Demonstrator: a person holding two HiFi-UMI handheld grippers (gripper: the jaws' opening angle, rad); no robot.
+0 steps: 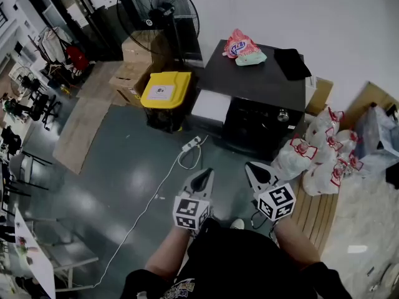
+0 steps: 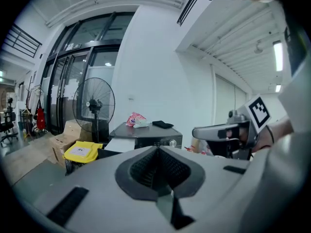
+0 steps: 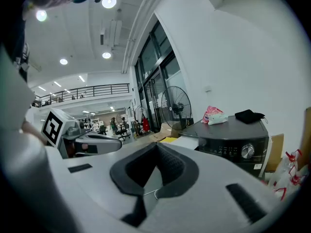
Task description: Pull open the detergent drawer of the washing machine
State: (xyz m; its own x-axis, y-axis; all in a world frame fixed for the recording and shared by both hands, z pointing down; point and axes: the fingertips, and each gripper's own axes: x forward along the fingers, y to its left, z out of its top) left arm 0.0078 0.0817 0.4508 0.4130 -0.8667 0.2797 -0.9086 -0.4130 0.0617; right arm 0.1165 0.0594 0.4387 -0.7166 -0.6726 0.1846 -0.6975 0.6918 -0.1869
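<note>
The dark washing machine (image 1: 259, 80) stands against the white wall a few steps ahead; its front panel carries a round knob (image 1: 283, 114), which also shows in the right gripper view (image 3: 248, 151). I cannot make out the detergent drawer on the dark front. My left gripper (image 1: 201, 180) and right gripper (image 1: 259, 174) are held side by side low in the head view, both well short of the machine. Both are shut with nothing between the jaws, as the left gripper (image 2: 156, 149) and the right gripper (image 3: 156, 147) show in their own views.
A pink bag (image 1: 240, 44) and a black cloth (image 1: 292, 63) lie on the machine's top. A white box (image 1: 211, 106), a yellow-lidded bin (image 1: 165, 92), cardboard boxes (image 1: 134, 55) and a standing fan (image 1: 159, 11) are to its left. A power strip (image 1: 192, 144) with cable crosses the floor. Plastic bags (image 1: 318, 154) sit at right.
</note>
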